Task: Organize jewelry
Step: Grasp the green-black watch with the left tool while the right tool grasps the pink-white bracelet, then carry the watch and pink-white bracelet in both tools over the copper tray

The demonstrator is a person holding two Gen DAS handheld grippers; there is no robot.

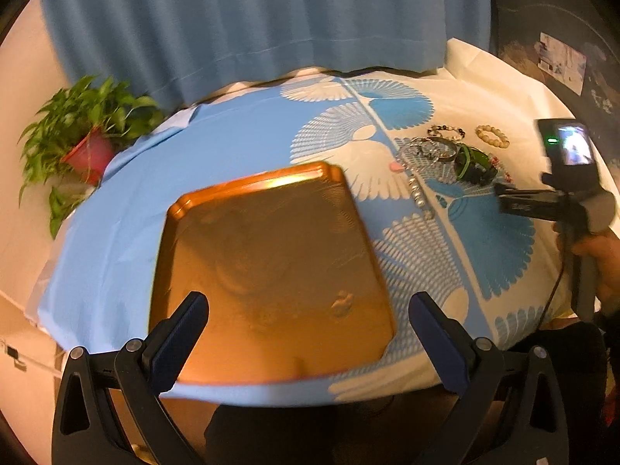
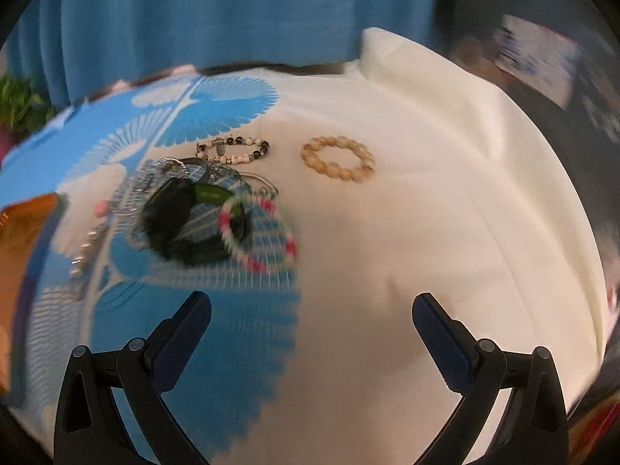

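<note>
So right gripper is nearer, fingers spread, empty; pink-and-white bracelet lies ahead, slightly left. Left gripper, also spread, hovers over tray.

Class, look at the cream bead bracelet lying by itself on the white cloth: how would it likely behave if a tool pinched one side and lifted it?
The cream bead bracelet is a ring of separate round beads, so it would probably sag into a loop rather than stay stiff. The glossy beads may slip between the fingers. Lying flat, it seems unlikely to roll.
</note>
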